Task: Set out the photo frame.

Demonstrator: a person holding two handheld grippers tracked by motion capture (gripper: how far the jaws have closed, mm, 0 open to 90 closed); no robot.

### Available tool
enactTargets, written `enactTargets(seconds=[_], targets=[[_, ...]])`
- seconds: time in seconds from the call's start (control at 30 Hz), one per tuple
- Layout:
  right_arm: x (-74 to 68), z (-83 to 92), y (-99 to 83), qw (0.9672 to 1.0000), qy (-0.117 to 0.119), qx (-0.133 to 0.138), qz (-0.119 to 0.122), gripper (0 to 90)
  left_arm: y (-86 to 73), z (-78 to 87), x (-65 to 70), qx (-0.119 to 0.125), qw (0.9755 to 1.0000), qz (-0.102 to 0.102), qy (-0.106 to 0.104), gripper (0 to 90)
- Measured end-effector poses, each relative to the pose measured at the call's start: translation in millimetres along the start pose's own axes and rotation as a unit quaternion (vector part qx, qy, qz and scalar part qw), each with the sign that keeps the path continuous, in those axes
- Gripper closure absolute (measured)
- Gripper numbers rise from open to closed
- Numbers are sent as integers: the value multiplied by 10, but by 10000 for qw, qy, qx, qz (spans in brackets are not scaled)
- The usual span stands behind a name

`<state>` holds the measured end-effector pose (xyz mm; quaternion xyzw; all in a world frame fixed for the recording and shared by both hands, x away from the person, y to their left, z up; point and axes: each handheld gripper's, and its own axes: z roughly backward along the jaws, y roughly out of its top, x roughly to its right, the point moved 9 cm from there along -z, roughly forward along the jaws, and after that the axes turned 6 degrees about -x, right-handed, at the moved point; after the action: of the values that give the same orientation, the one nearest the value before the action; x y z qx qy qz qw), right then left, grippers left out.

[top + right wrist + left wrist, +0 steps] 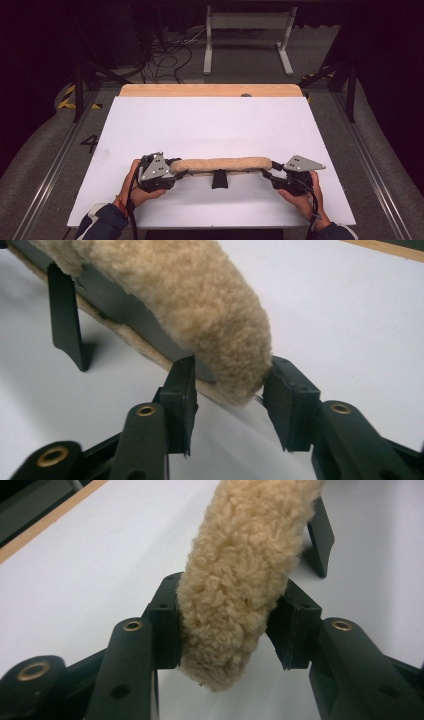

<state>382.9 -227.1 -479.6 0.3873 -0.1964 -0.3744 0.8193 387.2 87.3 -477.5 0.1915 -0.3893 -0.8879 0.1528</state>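
Setting: we see a white, smooth, matte tabletop [210,130] with a pale wooden edge strip [210,90] at its far side; beyond it lie a grey floor and tangled black cables [165,60].

Main object: a long, rounded bar covered in tan, curly sheepskin-like fleece [220,164] lies crosswise near the front edge of the tabletop, stretched between the two grippers.

Strap: a flat black strap [219,179] hangs from the middle of the fleece bar onto the tabletop.

Left gripper: the left gripper [227,625], black plastic with brass-coloured rivets, has its ridged pads pressed into both sides of the fleece bar's rounded left end; we see the pile squashed between them.

Right gripper: the right gripper [230,390] grips the fleece bar's other end at a medium width, one pad under its dark flat underside, the other against the fleece.

Hands: in the high view, a person's left hand [135,182] and right hand [300,192] hold the grippers, each topped by a grey triangular metal plate.

View differences: the right gripper view shows us the bar's dark grey underside [125,310] and a thin cream edge; the high view shows us the bar's full length.
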Motion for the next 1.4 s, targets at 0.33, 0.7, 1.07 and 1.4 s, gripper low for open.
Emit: enactTargets(seconds=[0.33,0.7,1.07,1.4], targets=[[76,-76,53,9997,-190,-90,-114,595,54,34,48,-123,9981,-258,550,567],[295,-326,329,9989,-423,50,-183,688,35,50,103,-173,9962,-419,746,638],[376,-502,491,9979,-393,27,-509,678,39,56,265,-145,9980,-320,520,661],[302,-449,461,9976,-384,-87,-566,651,52,60,325,-153,9982,-312,492,654]])
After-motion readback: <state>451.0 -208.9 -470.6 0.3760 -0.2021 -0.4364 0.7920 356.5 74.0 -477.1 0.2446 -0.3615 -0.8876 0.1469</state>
